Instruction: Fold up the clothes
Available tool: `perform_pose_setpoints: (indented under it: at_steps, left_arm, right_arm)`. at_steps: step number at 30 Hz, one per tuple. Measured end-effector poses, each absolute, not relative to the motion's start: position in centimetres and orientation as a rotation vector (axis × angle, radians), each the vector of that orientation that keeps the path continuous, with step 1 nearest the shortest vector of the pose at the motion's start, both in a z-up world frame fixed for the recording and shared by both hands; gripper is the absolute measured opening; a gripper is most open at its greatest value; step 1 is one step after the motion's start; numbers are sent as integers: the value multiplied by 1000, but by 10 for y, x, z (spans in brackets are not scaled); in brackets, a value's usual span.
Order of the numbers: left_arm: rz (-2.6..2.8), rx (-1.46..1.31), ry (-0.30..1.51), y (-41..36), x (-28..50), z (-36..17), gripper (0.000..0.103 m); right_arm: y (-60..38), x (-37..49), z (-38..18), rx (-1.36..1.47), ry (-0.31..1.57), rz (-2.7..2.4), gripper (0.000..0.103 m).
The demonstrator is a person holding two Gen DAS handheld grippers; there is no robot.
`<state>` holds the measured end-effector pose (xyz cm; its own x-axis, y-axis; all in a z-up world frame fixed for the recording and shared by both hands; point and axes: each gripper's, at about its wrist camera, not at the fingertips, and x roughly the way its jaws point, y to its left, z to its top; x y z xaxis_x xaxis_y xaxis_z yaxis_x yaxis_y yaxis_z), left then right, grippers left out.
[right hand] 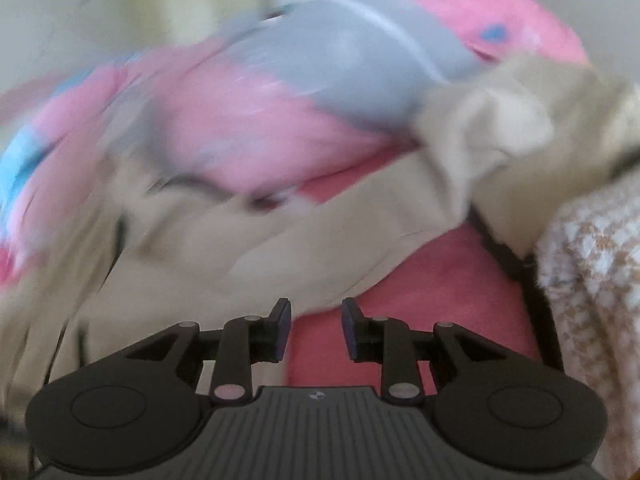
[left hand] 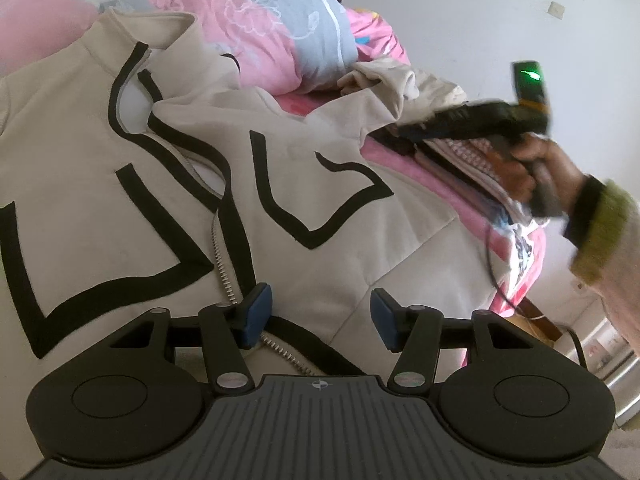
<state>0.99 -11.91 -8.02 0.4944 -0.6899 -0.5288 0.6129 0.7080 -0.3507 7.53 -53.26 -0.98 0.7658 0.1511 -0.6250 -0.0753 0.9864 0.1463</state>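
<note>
A beige jacket (left hand: 168,184) with black trim lines and a part-open zipper (left hand: 224,264) lies spread front-up on a bed covered by a pink sheet (left hand: 432,184). Its collar (left hand: 148,36) points toward a pink and grey quilt (left hand: 280,28) bunched at the far side of the bed. One sleeve (left hand: 384,84) extends to the right and ends in a crumpled cuff lying against the quilt.

Left hand-held gripper (left hand: 318,316): positioned over the lower front of the jacket, just right of the zipper. The jaws stand about half open. Nothing is between the blue pads (left hand: 258,308), and they press on nothing.

Right hand-held gripper (right hand: 314,330): held in the person's right hand (left hand: 524,168), which shows at the right edge of the left wrist view beside the sleeve. The jaws stand partly open with a clear gap. Only the pink sheet and the edge of the beige cloth show behind the gap; nothing is gripped. The right wrist view is blurred.

A folded brown and white checked garment (right hand: 592,264) lies on the bed just right of the sleeve.
</note>
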Motion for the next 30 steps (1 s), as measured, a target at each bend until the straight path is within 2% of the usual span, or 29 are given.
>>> perform_pose_setpoints:
  at_steps: [7, 12, 13, 15, 19, 24, 28, 30]
  left_arm:
    - [-766, -78, 674, -124, 2, -76, 56]
    - [-757, -46, 663, -127, -1, -75, 56]
    - [-756, -45, 662, -127, -1, -75, 56]
    - [-755, -48, 660, -128, -1, -75, 56]
    - [-759, -51, 659, -127, -1, -74, 56]
    - [-766, -52, 661, -125, 2, -74, 56]
    - [-759, -52, 664, -125, 3, -72, 56]
    - [-754, -54, 666, -124, 3, -71, 56]
  right_arm:
    - [-474, 34, -42, -143, 770, 203, 29]
    - [-473, 20, -60, -150, 758, 171, 29]
    - [-474, 20, -61, -132, 758, 168, 27]
    - [-477, 20, -61, -95, 759, 160, 9]
    - [-492, 26, -61, 119, 750, 119, 5]
    - [-560, 2, -72, 690, 639, 125, 4]
    - [-576, -13, -104, 845, 635, 95, 5]
    - [-565, -20, -92, 791, 601, 92, 6]
